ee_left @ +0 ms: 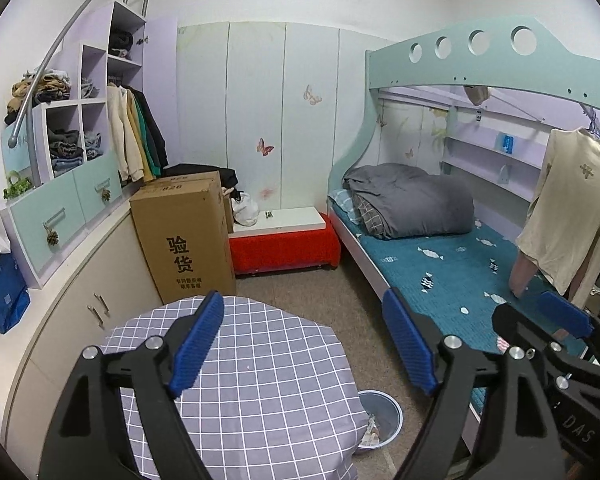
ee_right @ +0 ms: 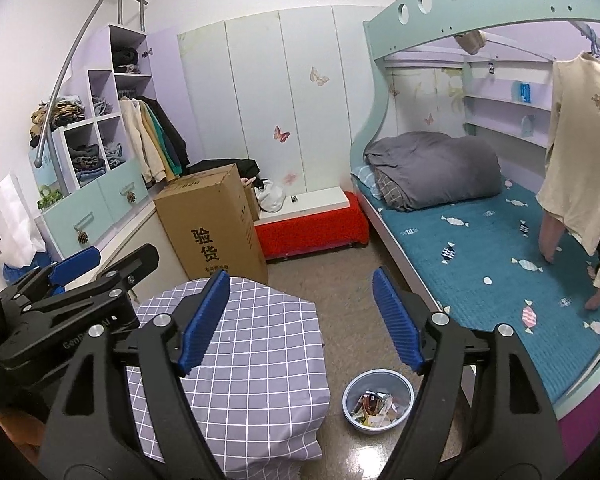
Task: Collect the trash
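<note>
A small bedroom, seen from two hand-held grippers raised above a table (ee_right: 260, 360) draped in a grey checked cloth. The landmark is a round blue bin (ee_right: 378, 400) on the brown floor, just right of the table and near the edge of a bunk bed (ee_right: 480, 264). The trash (ee_right: 374, 402), crumpled wrappers and paper scraps, lies inside the bin. The left gripper (ee_left: 306, 342) has its blue jaws wide apart with nothing between them; the right gripper (ee_right: 300, 318) is the same, jaws apart and empty. Both hang above and behind the bin, touching nothing. The tabletop appears bare, so collecting looks largely done. Risks from here: a lowering gripper could snag the cloth and drag it, or knock the light bin and spill the wrappers back across the floor
</note>
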Demonstrator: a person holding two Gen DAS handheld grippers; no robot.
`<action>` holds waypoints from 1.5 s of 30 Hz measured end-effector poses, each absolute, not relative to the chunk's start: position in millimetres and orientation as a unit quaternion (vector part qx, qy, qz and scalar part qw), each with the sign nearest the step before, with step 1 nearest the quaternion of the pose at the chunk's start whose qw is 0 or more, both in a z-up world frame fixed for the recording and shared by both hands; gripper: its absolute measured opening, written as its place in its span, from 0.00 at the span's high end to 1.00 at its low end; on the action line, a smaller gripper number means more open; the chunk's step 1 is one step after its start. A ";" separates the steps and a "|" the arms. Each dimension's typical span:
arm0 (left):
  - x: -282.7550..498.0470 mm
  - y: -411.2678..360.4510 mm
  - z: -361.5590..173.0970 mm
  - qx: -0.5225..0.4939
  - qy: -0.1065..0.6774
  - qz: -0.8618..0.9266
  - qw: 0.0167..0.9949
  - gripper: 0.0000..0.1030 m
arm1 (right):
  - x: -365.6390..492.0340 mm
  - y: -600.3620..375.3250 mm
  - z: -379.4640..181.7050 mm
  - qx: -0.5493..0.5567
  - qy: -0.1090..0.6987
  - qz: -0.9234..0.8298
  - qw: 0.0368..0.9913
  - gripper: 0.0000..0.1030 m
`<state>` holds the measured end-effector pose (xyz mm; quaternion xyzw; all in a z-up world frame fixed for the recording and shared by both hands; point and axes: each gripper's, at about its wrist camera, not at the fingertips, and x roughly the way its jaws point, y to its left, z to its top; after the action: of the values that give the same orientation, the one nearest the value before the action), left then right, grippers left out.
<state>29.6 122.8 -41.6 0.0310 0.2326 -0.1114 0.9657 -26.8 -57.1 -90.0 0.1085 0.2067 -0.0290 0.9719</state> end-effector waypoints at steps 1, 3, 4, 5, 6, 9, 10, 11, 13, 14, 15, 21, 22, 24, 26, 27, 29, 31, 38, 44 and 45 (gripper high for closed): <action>27.6 123.0 -41.0 0.032 0.230 -0.111 0.966 0.22 | -28.6 -56.3 -90.1 0.108 0.205 -0.029 0.972 0.29; 25.2 123.7 -39.9 0.033 0.227 -0.111 0.967 0.22 | -31.0 -54.8 -89.3 0.108 0.204 -0.029 0.973 0.28; 23.4 123.8 -39.9 0.033 0.226 -0.112 0.967 0.21 | -31.8 -55.0 -89.0 0.108 0.203 -0.029 0.973 0.28; 22.4 124.1 -39.4 0.033 0.226 -0.114 0.967 0.21 | -32.1 -54.1 -88.8 0.107 0.202 -0.029 0.973 0.28; 21.2 124.0 -39.3 0.033 0.226 -0.115 0.967 0.21 | -32.9 -53.5 -88.3 0.107 0.202 -0.029 0.973 0.28; 18.6 125.3 -38.1 0.030 0.223 -0.111 0.968 0.21 | -35.2 -52.3 -87.5 0.106 0.200 -0.028 0.974 0.28; 18.0 125.7 -37.7 0.030 0.223 -0.110 0.968 0.21 | -35.9 -52.2 -87.3 0.106 0.200 -0.028 0.974 0.28; 16.7 126.1 -37.5 0.029 0.222 -0.108 0.969 0.21 | -35.8 -52.0 -87.3 0.106 0.200 -0.028 0.974 0.28; 15.6 126.4 -36.8 0.029 0.221 -0.106 0.969 0.21 | -36.9 -51.8 -86.9 0.106 0.200 -0.028 0.974 0.28; 14.4 126.2 -36.5 0.028 0.219 -0.105 0.970 0.21 | -37.6 -51.7 -87.1 0.106 0.200 -0.028 0.974 0.28; 13.5 125.5 -36.4 0.028 0.219 -0.105 0.970 0.21 | -38.7 -51.5 -87.0 0.106 0.200 -0.027 0.974 0.28; 8.7 124.0 -36.0 0.029 0.214 -0.100 0.971 0.21 | -42.4 -53.6 -86.3 0.111 0.201 -0.026 0.973 0.28; 8.5 123.7 -35.6 0.029 0.214 -0.100 0.971 0.21 | -42.9 -54.5 -86.7 0.112 0.202 -0.026 0.973 0.28; 7.9 123.0 -35.7 0.029 0.214 -0.101 0.971 0.21 | -43.5 -54.3 -86.2 0.112 0.201 -0.026 0.973 0.28; 7.3 122.8 -35.2 0.030 0.214 -0.102 0.971 0.21 | -42.8 -54.7 -86.0 0.112 0.201 -0.025 0.973 0.28; 7.5 122.1 -34.3 0.030 0.214 -0.103 0.971 0.21 | -42.8 -53.7 -86.0 0.112 0.201 -0.025 0.973 0.28; 7.2 121.8 -33.7 0.030 0.213 -0.103 0.971 0.21 | -42.7 -53.7 -86.1 0.112 0.201 -0.025 0.973 0.28; 6.9 121.1 -33.2 0.031 0.212 -0.104 0.971 0.21 | -42.9 -53.5 -86.2 0.112 0.200 -0.026 0.973 0.28; 8.1 118.9 -32.8 0.032 0.214 -0.106 0.971 0.21 | -42.1 -53.9 -85.5 0.112 0.202 -0.027 0.973 0.28; 11.1 116.0 -33.7 0.032 0.217 -0.108 0.970 0.21 | -41.4 -53.0 -85.1 0.115 0.203 -0.028 0.972 0.28; 11.6 115.9 -34.0 0.032 0.217 -0.108 0.970 0.21 | -41.3 -53.0 -85.3 0.115 0.203 -0.028 0.972 0.28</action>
<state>11.6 115.9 -34.0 0.0315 0.2169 -0.1077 0.9697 -41.3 -53.0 -85.3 0.1148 0.2031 -0.0284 0.9720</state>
